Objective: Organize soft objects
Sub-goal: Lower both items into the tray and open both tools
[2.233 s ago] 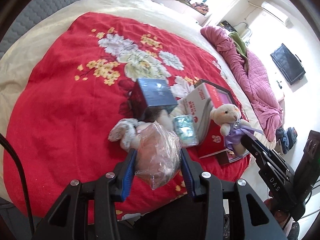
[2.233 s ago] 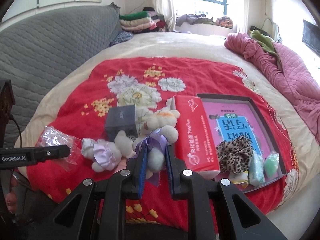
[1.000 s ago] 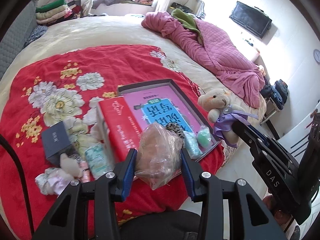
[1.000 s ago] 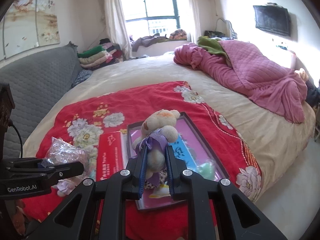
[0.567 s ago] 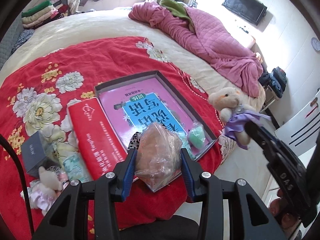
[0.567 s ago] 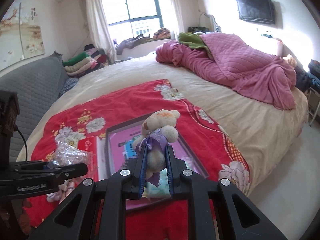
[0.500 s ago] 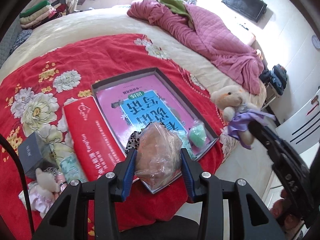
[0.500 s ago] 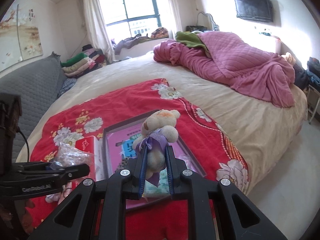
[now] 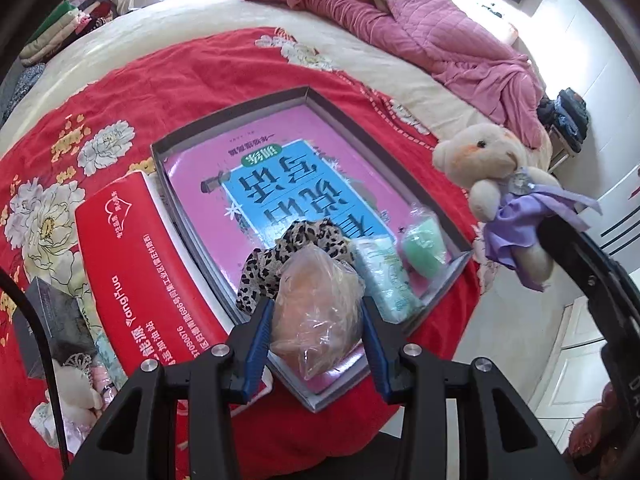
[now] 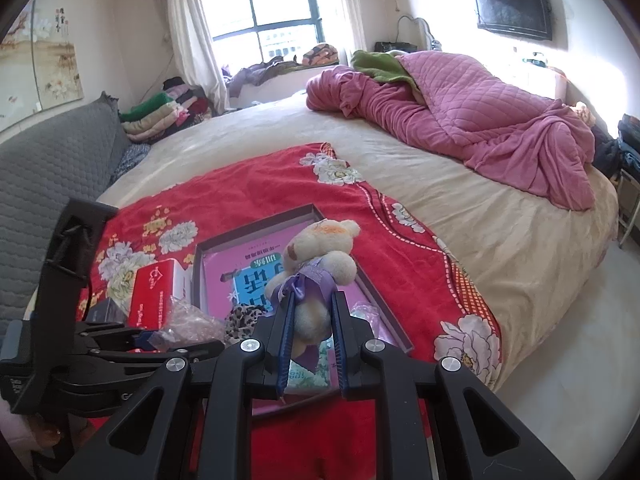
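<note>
Left wrist view: a shallow grey tray [image 9: 236, 118] is seen lying on a red flowered blanket [image 9: 200, 60], lined with a pink and blue printed sheet [image 9: 280, 184]. At its near end three things are held: a leopard-print scrunchie [image 9: 280, 252], a pale blue tissue pack [image 9: 386, 276] and a green soft ball in clear wrap [image 9: 424, 244], side by side. The left gripper [image 9: 316, 320] is closed partway on a crinkled clear bag with something pinkish inside [image 9: 316, 312]; the bag is gripped between the blue pads above the tray's near corner. A red tissue box [image 9: 132, 264] lies just left of the tray, with a dark box [image 9: 52, 316] and a small doll in pale clothes [image 9: 76, 388] further left.

Right wrist view: the right gripper [image 10: 310, 332] is clamped narrowly on a cream teddy bear in a purple dress [image 10: 320, 260], held upright over the tray. The blanket is spread on a cream bed [image 10: 500, 232]; a pink quilt [image 10: 460, 120] is heaped on the far right. A grey headboard [image 10: 48, 168], folded clothes [image 10: 156, 120], a window [image 10: 272, 12] and a wall television [image 10: 512, 12] are noted.
</note>
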A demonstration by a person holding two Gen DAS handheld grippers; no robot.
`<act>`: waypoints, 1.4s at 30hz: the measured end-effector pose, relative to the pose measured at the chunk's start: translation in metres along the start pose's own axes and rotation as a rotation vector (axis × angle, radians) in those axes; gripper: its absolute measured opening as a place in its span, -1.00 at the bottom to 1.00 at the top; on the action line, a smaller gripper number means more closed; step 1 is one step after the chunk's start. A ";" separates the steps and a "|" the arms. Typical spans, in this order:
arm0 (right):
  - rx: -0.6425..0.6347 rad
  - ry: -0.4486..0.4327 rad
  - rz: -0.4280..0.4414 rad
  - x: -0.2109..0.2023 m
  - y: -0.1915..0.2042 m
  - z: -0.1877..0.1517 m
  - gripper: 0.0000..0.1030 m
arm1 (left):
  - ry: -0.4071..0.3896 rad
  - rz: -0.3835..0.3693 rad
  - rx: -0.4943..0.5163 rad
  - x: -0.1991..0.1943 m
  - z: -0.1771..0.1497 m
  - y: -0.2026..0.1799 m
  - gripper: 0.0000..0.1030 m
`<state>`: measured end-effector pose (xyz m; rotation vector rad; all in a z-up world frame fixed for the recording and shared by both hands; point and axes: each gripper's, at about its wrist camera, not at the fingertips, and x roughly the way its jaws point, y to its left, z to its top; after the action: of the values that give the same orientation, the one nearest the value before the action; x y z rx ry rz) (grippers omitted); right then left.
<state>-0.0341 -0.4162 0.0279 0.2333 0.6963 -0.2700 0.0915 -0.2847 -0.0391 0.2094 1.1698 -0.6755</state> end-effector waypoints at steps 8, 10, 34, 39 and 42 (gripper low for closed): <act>-0.019 0.030 0.017 0.018 0.003 -0.007 -0.65 | 0.029 0.005 -0.013 0.017 0.001 0.008 -0.16; -0.015 0.045 0.036 0.024 0.005 -0.010 -0.65 | 0.029 0.000 -0.015 0.018 0.002 0.010 -0.16; -0.045 0.176 -0.009 0.093 0.008 -0.038 -0.65 | 0.020 -0.009 -0.012 0.022 0.002 0.014 -0.16; -0.007 0.190 -0.032 0.104 -0.002 -0.039 -0.62 | 0.020 -0.011 -0.010 0.021 0.002 0.014 -0.16; 0.009 0.198 -0.037 0.109 -0.006 -0.040 -0.61 | 0.020 -0.011 -0.010 0.021 0.002 0.013 -0.16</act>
<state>0.0202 -0.4275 -0.0738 0.2583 0.8957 -0.2875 0.1059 -0.2833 -0.0600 0.2016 1.1944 -0.6787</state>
